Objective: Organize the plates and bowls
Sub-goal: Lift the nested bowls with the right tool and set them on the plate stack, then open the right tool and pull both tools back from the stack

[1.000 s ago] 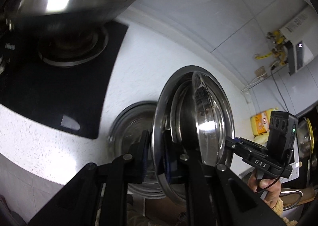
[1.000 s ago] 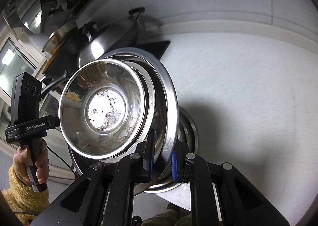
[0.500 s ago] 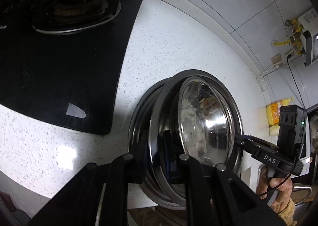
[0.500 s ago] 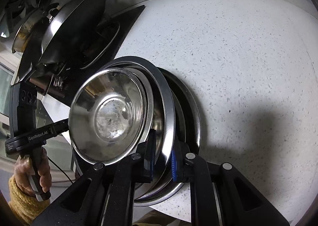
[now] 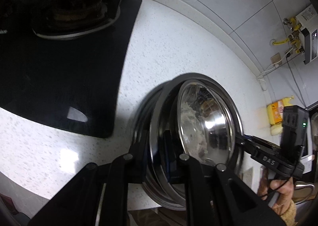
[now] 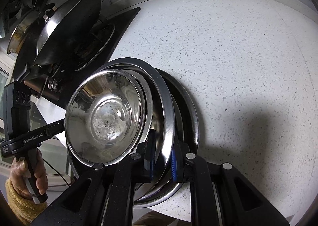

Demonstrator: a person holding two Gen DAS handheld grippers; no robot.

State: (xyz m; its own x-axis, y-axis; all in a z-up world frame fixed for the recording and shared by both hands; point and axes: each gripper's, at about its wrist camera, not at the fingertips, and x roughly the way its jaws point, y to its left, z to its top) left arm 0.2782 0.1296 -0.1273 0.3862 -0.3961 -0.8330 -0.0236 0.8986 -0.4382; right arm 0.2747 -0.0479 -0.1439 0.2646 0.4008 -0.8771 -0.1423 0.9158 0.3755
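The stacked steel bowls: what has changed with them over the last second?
Both claws, left and right, carried the wide bowl, with the smaller bowl nested inside, down onto the dish lying on the counter; it now sits in that dish. Nothing was released: each claw stays clamped on the wide bowl's rim. The wok and stove have not moved.
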